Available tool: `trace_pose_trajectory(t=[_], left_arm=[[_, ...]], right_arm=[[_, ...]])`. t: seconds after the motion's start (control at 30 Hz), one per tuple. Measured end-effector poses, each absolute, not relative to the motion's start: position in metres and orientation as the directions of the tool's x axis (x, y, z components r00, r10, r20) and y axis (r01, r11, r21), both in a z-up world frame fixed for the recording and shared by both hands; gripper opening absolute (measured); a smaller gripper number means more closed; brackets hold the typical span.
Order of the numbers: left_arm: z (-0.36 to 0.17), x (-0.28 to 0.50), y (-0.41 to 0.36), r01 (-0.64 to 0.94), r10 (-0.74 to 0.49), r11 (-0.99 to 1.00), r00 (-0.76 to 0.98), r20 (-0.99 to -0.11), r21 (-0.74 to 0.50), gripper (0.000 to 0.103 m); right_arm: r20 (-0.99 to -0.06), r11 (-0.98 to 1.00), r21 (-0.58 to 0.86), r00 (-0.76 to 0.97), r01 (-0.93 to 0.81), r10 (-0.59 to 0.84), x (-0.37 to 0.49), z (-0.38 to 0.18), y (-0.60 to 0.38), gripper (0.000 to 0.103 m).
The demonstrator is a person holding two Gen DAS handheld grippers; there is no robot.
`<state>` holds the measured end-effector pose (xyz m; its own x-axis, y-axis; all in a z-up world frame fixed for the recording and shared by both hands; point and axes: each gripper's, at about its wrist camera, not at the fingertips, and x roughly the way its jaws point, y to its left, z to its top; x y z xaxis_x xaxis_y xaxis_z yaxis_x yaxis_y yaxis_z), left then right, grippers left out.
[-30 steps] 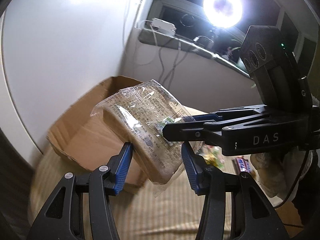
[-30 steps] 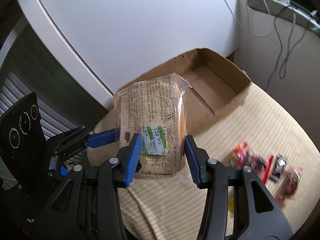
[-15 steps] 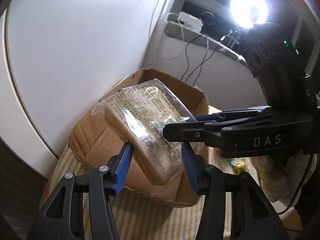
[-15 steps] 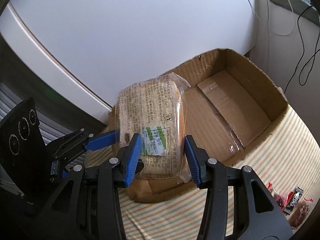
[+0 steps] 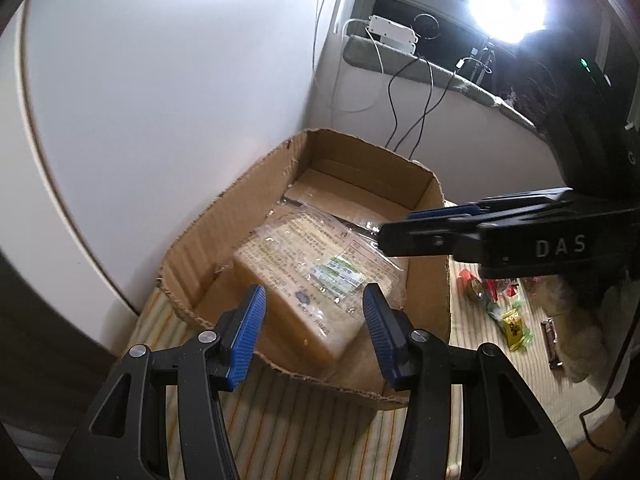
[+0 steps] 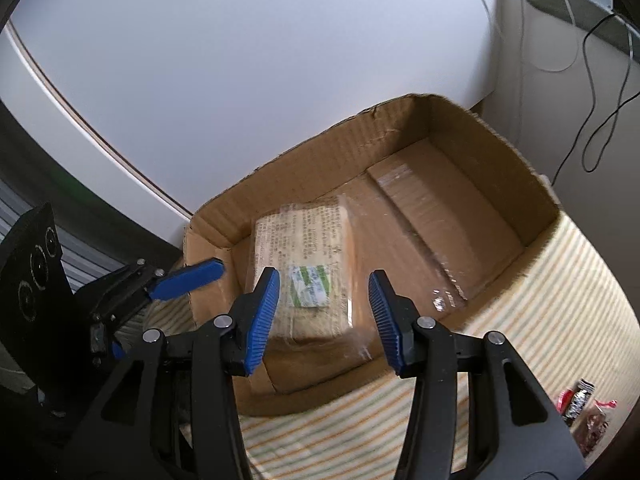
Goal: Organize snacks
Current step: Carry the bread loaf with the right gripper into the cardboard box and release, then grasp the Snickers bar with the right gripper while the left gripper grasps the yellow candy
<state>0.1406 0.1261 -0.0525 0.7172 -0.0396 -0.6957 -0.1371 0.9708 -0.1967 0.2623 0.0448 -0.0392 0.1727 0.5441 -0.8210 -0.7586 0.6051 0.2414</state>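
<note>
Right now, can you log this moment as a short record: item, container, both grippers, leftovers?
item: clear-wrapped tan bread pack with green-and-white label, lying in the box
container: open brown cardboard box on striped cloth
left gripper: open, pads clear of the pack
right gripper: open, above the pack
leftovers: small wrapped candies on the cloth beside the box

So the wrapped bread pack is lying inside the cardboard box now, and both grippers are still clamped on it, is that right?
Not quite. The bread pack does lie inside the cardboard box, but neither gripper is clamped on it. The right wrist view shows the right gripper open with clear gaps either side of the pack, and the left wrist view shows the left gripper open too.
</note>
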Motion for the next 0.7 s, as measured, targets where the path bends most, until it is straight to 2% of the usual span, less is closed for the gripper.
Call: trace_pose_trajectory(t=[0.17, 0.27, 0.37, 0.47, 0.7], left_arm=[[-0.042, 0.131, 0.117, -0.127, -0.021, 0.977, 0.741, -0.671, -0.171, 0.048], [-0.037, 0.120, 0.107, -0.102, -0.027, 0.982, 0.754, -0.656, -0.158, 0.052], [-0.033, 0.117, 0.093, -0.067, -0.054, 0.985, 0.764, -0.643, -0.162, 0.064], [-0.030, 0.115, 0.078, -0.034, -0.080, 0.986, 0.770, -0.633, -0.165, 0.066], [-0.033, 0.118, 0.038, 0.056, -0.158, 0.983, 0.753, -0.639, -0.177, 0.066]], right_arm=[[-0.817, 0.626, 0.197, 0.226, -0.755, 0.530, 0.251, -0.029, 0.020, 0.049], [-0.807, 0.649, 0.169, 0.274, -0.741, 0.523, 0.245, -0.025, -0.002, 0.059], [-0.793, 0.683, 0.132, 0.338, -0.718, 0.508, 0.239, -0.019, -0.029, 0.064], [-0.776, 0.728, 0.089, 0.411, -0.680, 0.478, 0.230, -0.013, -0.063, 0.074], [-0.763, 0.828, 0.029, 0.523, -0.560, 0.380, 0.213, -0.016, -0.148, 0.074]])
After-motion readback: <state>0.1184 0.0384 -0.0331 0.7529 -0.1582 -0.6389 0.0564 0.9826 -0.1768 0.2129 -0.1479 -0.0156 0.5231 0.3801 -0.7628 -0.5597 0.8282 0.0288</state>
